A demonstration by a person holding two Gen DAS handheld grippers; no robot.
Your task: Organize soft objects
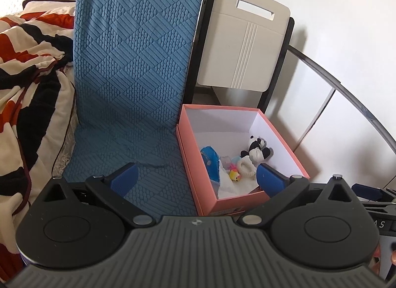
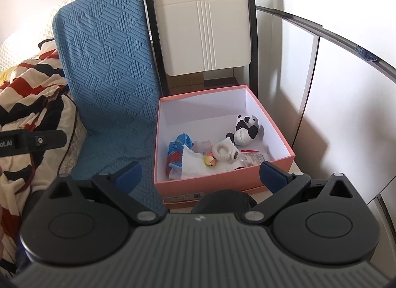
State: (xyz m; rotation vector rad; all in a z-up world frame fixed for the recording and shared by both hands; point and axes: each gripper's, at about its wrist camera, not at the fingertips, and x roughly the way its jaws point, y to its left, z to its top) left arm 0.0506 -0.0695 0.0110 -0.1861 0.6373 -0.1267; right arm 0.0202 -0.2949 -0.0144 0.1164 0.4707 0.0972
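A pink box with a white inside stands open beside a blue textured cushion. Inside it lie a panda plush, a white fluffy ring, a small yellow toy, a white cloth and a blue packet. My left gripper hovers open in front of the box, holding nothing. Nothing sits between the fingers of my open right gripper, which is also short of the box.
A folded beige chair leans on the wall behind the box. A red, black and cream blanket is piled at the left. White cabinet doors stand to the right. A dark round object lies just before the box.
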